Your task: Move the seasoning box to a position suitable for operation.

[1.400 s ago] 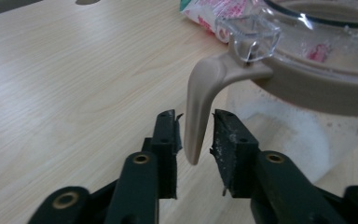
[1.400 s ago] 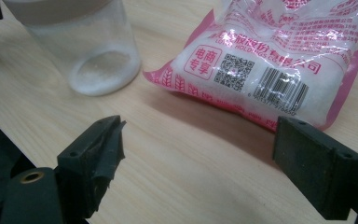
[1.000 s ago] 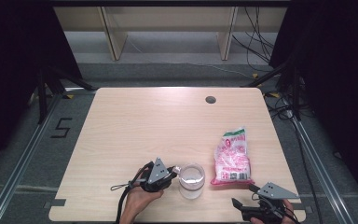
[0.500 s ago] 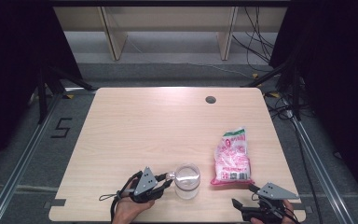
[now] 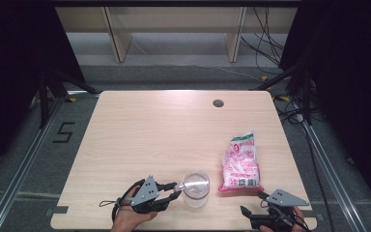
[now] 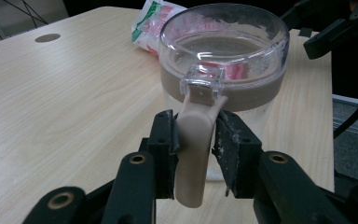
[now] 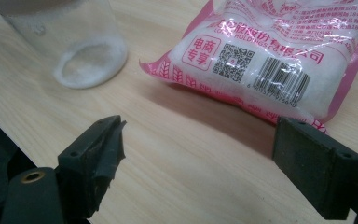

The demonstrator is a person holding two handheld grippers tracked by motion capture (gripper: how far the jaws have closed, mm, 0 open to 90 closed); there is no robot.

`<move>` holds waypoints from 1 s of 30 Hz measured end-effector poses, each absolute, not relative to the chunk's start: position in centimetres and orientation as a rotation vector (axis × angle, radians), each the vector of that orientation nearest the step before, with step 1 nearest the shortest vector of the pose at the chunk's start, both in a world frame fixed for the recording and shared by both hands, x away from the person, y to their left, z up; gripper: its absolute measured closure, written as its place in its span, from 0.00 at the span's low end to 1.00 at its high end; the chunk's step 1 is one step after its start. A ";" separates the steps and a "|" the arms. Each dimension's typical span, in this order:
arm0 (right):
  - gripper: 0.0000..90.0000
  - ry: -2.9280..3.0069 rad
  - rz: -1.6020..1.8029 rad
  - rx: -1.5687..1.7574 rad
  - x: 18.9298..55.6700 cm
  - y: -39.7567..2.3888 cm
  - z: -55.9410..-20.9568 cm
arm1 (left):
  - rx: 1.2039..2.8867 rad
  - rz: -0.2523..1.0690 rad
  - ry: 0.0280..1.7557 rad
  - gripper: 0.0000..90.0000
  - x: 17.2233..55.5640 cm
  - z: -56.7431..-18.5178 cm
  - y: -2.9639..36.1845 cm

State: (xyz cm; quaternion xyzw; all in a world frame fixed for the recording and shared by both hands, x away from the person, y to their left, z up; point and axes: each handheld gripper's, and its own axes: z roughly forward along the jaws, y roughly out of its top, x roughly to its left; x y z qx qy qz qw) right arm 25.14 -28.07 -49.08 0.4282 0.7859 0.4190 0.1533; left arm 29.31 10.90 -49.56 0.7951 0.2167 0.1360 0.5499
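Nearby, pink bag (image 5: 239,164) right of clear jar (image 5: 195,188) on tabletop (image 5: 164,135), jar's latch handle (image 6: 193,154) between left tool (image 5: 174,190) jaws that were just opening, right tool (image 7: 198,158) wide open, empty.

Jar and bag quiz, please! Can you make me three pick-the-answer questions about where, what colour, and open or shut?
1. In the high view, where is the bag from the jar?
A. right of it
B. left of it
C. on top of it

2. What colour is the bag's printing?
A. blue
B. pink
C. black

3. How is the right hand-held gripper?
A. shut on the bag
B. shut on the jar
C. open, holding nothing

Answers:
1 A: the bag lies to the right of the jar.
2 B: its edges and labels are pink.
3 C: the right hand-held gripper has its jaws wide apart, short of the bag.
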 end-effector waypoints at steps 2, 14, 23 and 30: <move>0.20 2.255 1.199 1.230 25.1 -28.1 -49.1 | 1.880 0.316 0.516 0.76 29.3 -49.6 10.8; 0.20 2.244 1.205 1.284 24.9 -27.8 -49.0 | 1.927 0.319 0.487 0.80 31.0 -49.2 9.5; 0.20 2.252 1.204 1.237 25.1 -28.1 -49.1 | 1.974 0.352 0.473 0.80 32.4 -48.5 8.8; 0.20 2.256 1.202 1.236 25.1 -28.1 -49.1 | 1.946 0.293 0.432 0.79 32.1 -49.3 9.5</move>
